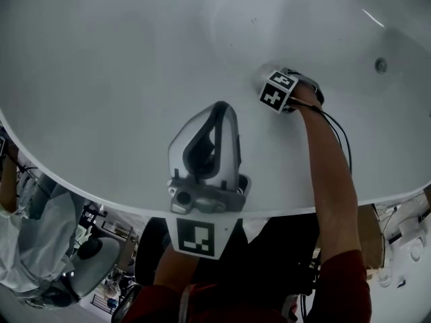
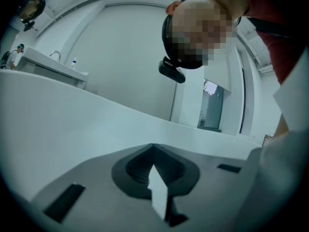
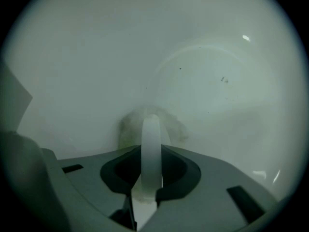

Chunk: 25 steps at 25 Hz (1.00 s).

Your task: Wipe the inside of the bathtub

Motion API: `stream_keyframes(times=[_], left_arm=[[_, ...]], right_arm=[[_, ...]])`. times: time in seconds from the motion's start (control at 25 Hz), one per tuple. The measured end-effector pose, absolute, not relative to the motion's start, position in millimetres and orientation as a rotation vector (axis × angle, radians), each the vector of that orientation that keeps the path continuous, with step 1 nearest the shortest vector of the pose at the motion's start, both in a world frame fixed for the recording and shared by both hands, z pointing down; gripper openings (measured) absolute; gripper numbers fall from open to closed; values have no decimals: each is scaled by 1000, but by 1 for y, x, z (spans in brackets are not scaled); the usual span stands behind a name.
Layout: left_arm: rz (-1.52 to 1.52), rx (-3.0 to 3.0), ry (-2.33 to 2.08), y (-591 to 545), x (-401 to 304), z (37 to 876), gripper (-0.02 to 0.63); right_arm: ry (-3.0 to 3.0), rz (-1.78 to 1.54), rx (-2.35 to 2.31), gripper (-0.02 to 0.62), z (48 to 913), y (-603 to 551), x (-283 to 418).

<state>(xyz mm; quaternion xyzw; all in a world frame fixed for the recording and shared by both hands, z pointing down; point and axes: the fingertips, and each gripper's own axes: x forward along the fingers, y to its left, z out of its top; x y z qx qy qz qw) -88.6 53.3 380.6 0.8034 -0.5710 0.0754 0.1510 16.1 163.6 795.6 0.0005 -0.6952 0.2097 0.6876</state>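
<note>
The white bathtub (image 1: 135, 59) fills the head view, and its smooth inner wall (image 3: 207, 71) fills the right gripper view. My right gripper (image 3: 150, 122) reaches deep into the tub on an outstretched bare arm and is shut on a pale wiping cloth (image 3: 176, 128) pressed against the wall. In the head view its marker cube (image 1: 277, 91) hides the jaws and the cloth. My left gripper (image 1: 219, 110) lies at the near rim (image 1: 101, 192), shut with nothing between its fingers. In its own view it (image 2: 154, 151) points up past the rim toward the person.
A round metal fitting (image 1: 381, 64) sits in the tub wall at the far right. Small dark specks (image 3: 224, 79) mark the tub surface. A person in white (image 1: 34, 234) stands outside the tub at the left. A washbasin with a tap (image 2: 54, 57) stands across the room.
</note>
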Motion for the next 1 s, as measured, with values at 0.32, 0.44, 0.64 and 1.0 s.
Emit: stream_keyframes(times=[0.32,0.44,0.64,1.0], left_arm=[[247,2306,-1647,56,-79,373,14],[252,2313,-1650,55,-69,364,14],[235,2330,-1664,43,-27,354,14],[207,2383,-1698,48,-1,240,14]], right_arm=[[-1574,457,2,91,795,159,17],[-1617,531,38,91,777,154,21],[-1689,589,-10,91,721,141,69],[-1755,435,-107,91,515,150,104]])
